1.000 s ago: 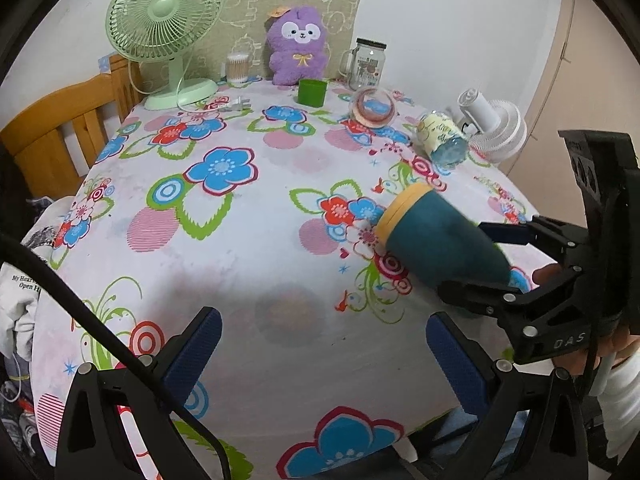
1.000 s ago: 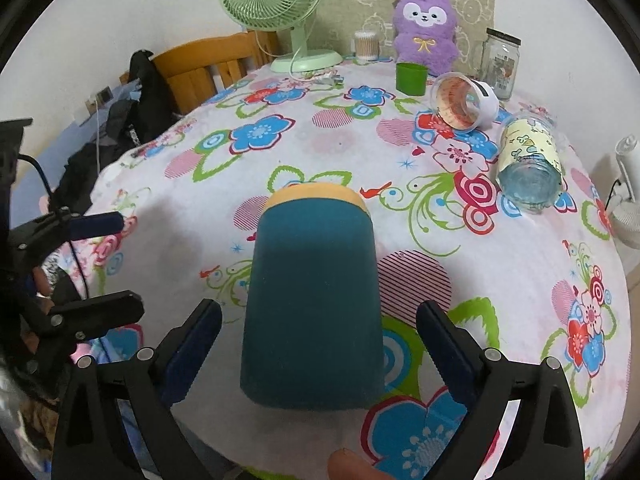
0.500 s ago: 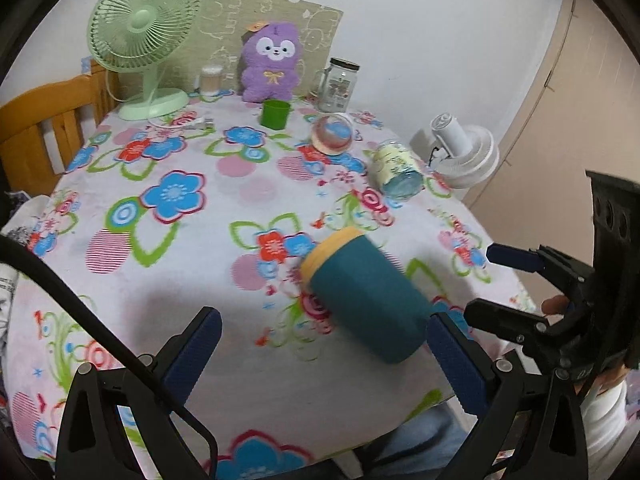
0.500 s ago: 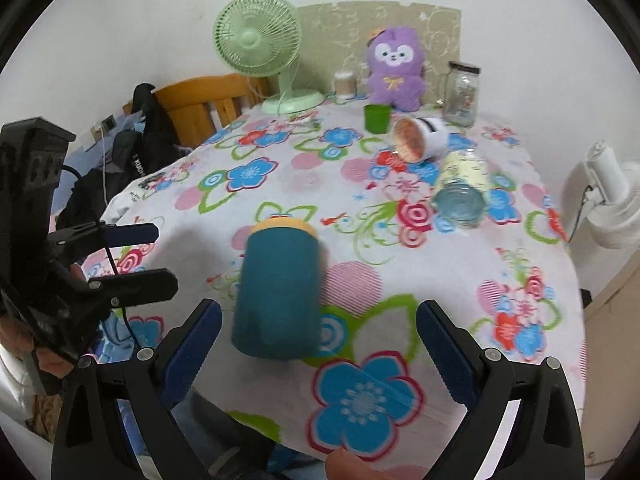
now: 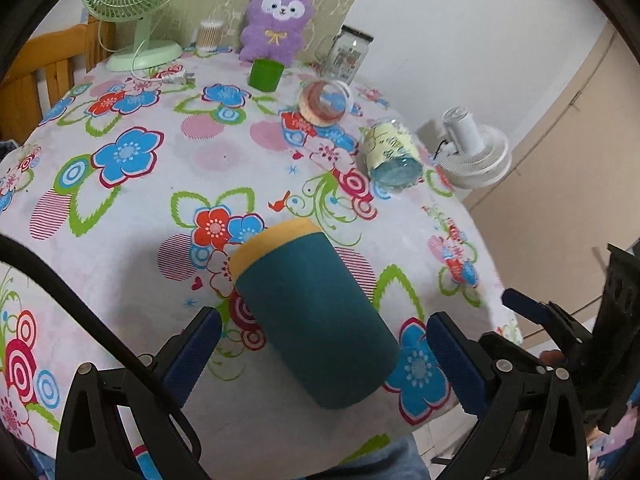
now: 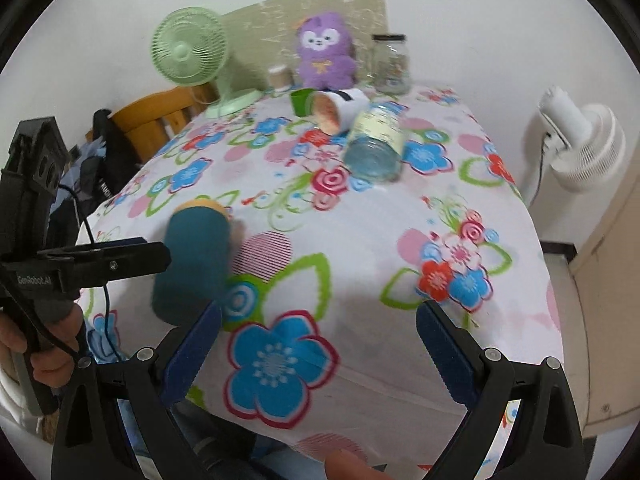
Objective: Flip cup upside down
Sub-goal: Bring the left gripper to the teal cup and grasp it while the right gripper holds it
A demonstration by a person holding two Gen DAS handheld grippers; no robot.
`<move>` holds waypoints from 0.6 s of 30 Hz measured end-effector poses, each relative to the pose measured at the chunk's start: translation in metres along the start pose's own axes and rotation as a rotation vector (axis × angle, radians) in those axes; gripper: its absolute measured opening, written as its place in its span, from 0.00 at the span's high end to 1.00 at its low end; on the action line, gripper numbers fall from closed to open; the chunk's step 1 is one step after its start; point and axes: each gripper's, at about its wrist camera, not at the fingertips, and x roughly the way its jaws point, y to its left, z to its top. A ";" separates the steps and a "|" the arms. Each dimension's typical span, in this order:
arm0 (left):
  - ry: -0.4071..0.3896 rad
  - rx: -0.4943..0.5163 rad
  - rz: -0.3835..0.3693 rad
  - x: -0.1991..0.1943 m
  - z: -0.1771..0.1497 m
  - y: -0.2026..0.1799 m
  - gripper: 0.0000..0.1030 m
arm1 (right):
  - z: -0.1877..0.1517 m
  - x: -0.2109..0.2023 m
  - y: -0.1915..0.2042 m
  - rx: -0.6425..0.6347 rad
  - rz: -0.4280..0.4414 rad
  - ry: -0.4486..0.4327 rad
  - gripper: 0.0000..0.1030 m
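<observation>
Teal with a yellow band at its far end, the cup (image 5: pixel 310 316) lies on its side on the flowered tablecloth (image 5: pixel 132 208) near the table's front edge, not yet turned over. I read its long axis as running away from me and slightly leftward, yellow end toward the far side of the table, flat teal end toward me. My left gripper (image 5: pixel 320 354) sits directly behind that near end; its jaws are spread wide, one blue pad on each side of the cup, with clear gaps, so nothing is grasped. My right gripper (image 6: pixel 318 344) is also released, jaws apart over bare cloth, and the cup lies off to its left, beyond its left pad. I judge the left one nearer and better lined up for the pickup. Whether the yellow end is the rim or the base I cannot tell; no opening shows. Other containers, further back: a pale cup (image 5: pixel 325 102) on its side and apparently empty, a glass jar (image 5: pixel 394 156) with a yellow label also on its side, a small green cup (image 5: pixel 266 74) upright, contents not visible, and a lidded glass jar (image 5: pixel 349 58) upright at the rear.
</observation>
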 end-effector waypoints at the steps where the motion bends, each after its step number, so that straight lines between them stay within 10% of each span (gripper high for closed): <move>1: 0.008 -0.010 -0.001 0.003 0.000 -0.001 0.00 | -0.001 0.001 -0.004 0.012 0.000 0.001 0.04; 18: 0.104 -0.085 0.075 0.043 0.002 -0.008 0.00 | -0.005 0.015 -0.023 0.065 0.010 0.019 0.04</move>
